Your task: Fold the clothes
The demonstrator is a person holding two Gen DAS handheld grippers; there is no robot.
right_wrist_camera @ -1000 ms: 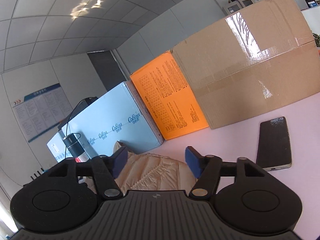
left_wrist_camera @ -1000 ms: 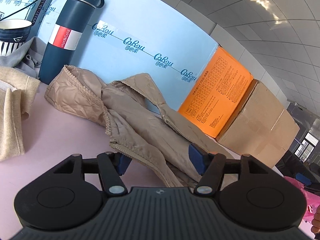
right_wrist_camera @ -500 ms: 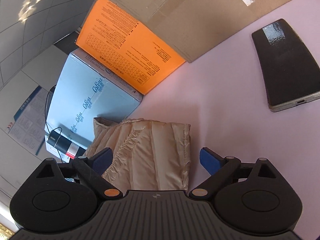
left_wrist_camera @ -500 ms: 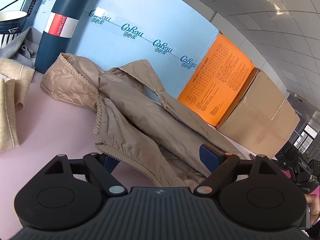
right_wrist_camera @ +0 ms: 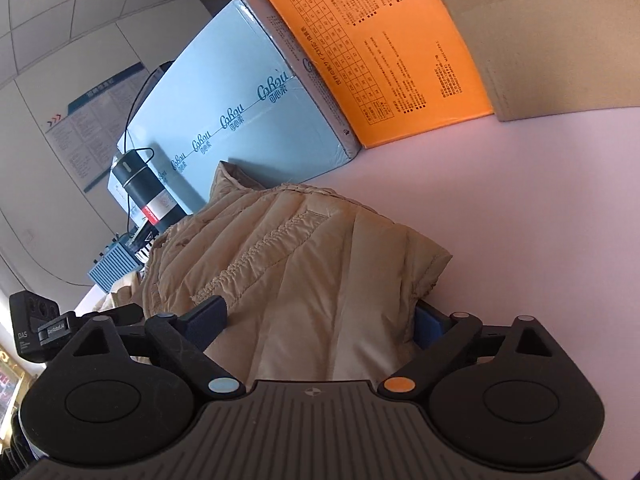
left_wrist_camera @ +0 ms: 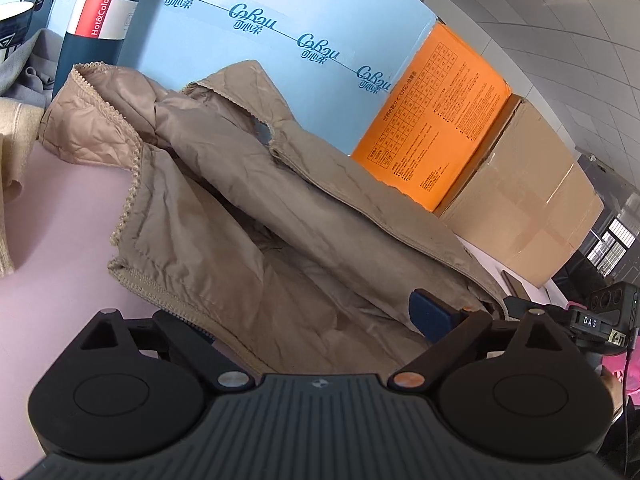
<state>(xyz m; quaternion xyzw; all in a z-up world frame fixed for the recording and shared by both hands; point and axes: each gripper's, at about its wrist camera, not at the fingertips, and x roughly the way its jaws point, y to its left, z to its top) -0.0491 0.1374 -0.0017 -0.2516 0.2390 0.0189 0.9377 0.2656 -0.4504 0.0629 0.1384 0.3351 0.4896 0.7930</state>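
Note:
A beige quilted jacket [left_wrist_camera: 256, 208] lies crumpled on the pink table [left_wrist_camera: 60, 220], open side up. It also shows in the right wrist view [right_wrist_camera: 304, 264], outer side up. My left gripper [left_wrist_camera: 312, 316] is open, its jaws spread wide around the jacket's zipper edge. My right gripper [right_wrist_camera: 320, 316] is open too, its jaws straddling the jacket's near end. Neither pair of pads pinches the cloth.
A blue carton [left_wrist_camera: 248, 40], an orange box [left_wrist_camera: 436, 116] and a cardboard box [left_wrist_camera: 528, 208] line the far side. A dark thermos [left_wrist_camera: 100, 28] stands at the left beside a bowl [left_wrist_camera: 12, 24], grey cloth and a folded beige garment [left_wrist_camera: 12, 152].
Both grippers have moved in low over the jacket and their jaws have spread wider. The right view has tilted down from the boxes and phone to the jacket.

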